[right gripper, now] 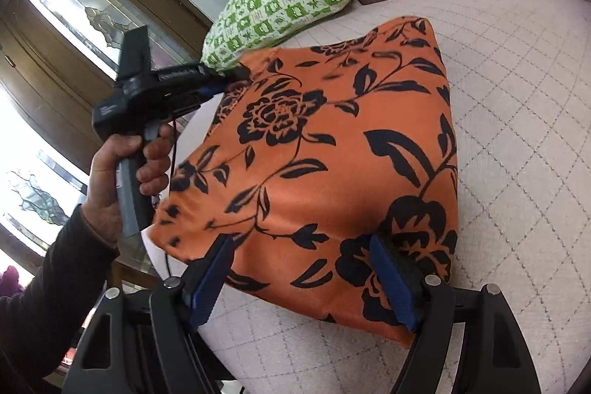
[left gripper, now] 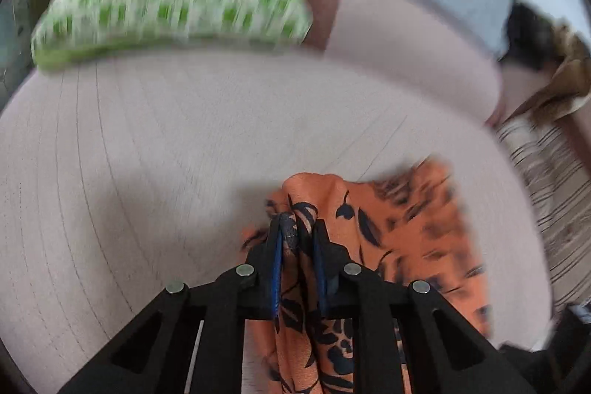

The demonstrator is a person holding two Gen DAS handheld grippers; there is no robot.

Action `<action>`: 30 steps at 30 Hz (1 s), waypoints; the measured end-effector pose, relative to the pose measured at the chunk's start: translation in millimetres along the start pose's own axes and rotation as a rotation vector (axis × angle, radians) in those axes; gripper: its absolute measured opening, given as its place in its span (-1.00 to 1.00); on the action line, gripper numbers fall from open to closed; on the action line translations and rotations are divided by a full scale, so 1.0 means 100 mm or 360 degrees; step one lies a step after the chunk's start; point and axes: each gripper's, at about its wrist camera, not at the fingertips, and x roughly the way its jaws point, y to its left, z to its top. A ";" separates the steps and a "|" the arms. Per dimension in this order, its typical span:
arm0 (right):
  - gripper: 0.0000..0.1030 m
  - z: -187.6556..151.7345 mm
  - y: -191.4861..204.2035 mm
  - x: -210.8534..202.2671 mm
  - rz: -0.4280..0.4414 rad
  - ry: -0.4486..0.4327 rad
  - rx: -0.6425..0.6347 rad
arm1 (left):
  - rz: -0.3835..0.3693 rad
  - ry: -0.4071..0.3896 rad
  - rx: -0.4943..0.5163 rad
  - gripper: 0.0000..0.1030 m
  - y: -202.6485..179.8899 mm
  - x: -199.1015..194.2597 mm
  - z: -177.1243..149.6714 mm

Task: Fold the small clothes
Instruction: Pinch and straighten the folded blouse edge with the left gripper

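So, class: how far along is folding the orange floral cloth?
Done: the orange black-flowered cloth looks already doubled on the quilted pale cushion. In hand: left gripper pinches its corner; right gripper straddles the near edge, open. Left: further folds.

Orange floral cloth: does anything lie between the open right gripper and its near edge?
Nothing visible does. The right gripper sits open directly over the near edge of the orange floral cloth, pads not pressing. The left gripper is shut on the cloth's far corner, clear of that edge.

Orange cloth (right gripper: 332,154) w/ black floral; green-white check pillow (right gripper: 280,6).
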 end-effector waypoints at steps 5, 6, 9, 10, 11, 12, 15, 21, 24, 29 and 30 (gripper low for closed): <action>0.58 -0.01 0.04 -0.03 0.0003 0.0024 -0.0023 | -0.0005 -0.0055 -0.0261 0.02 0.26 -0.06 -0.09; 0.58 -0.01 0.04 -0.03 0.0002 0.0028 -0.0029 | 0.0013 -0.0088 -0.0258 0.00 0.24 -0.16 -0.08; 0.58 0.02 0.06 -0.06 -0.0001 0.0028 -0.0015 | -0.0055 -0.0223 -0.0185 -0.01 0.11 -0.68 -0.18; 0.58 0.05 0.08 -0.08 0.0012 0.0014 -0.0002 | -0.0092 -0.0253 -0.0166 -0.01 0.07 -0.82 -0.24; 0.58 0.06 0.09 -0.12 0.0030 -0.0007 0.0010 | -0.0144 -0.0272 -0.0133 -0.01 -0.02 -0.97 -0.33; 0.58 0.06 0.08 -0.19 0.0053 -0.0042 0.0026 | -0.0190 -0.0276 -0.0079 -0.01 -0.13 -1.10 -0.45; 0.58 0.06 -0.05 -0.42 0.0102 -0.0149 0.0140 | -0.0258 -0.0300 0.0084 -0.01 -0.48 -1.26 -0.81; 0.58 -0.04 -0.49 -0.56 0.0204 -0.0171 0.0465 | 0.0054 -0.0069 0.0198 -0.05 -0.61 -0.67 -1.20; 0.58 -0.11 -0.69 -0.49 0.0279 -0.0133 0.0639 | 0.0185 -0.0139 0.0216 -0.21 -0.57 -0.64 -1.19; 0.58 -0.15 -0.83 -0.42 0.0367 -0.0104 0.0761 | 0.0149 -0.0222 0.0198 -0.06 -0.70 -0.85 -1.12; 0.58 -0.13 -0.86 -0.40 0.0391 -0.0106 0.0779 | 0.0122 -0.0260 0.0219 -0.03 -0.77 -0.89 -1.09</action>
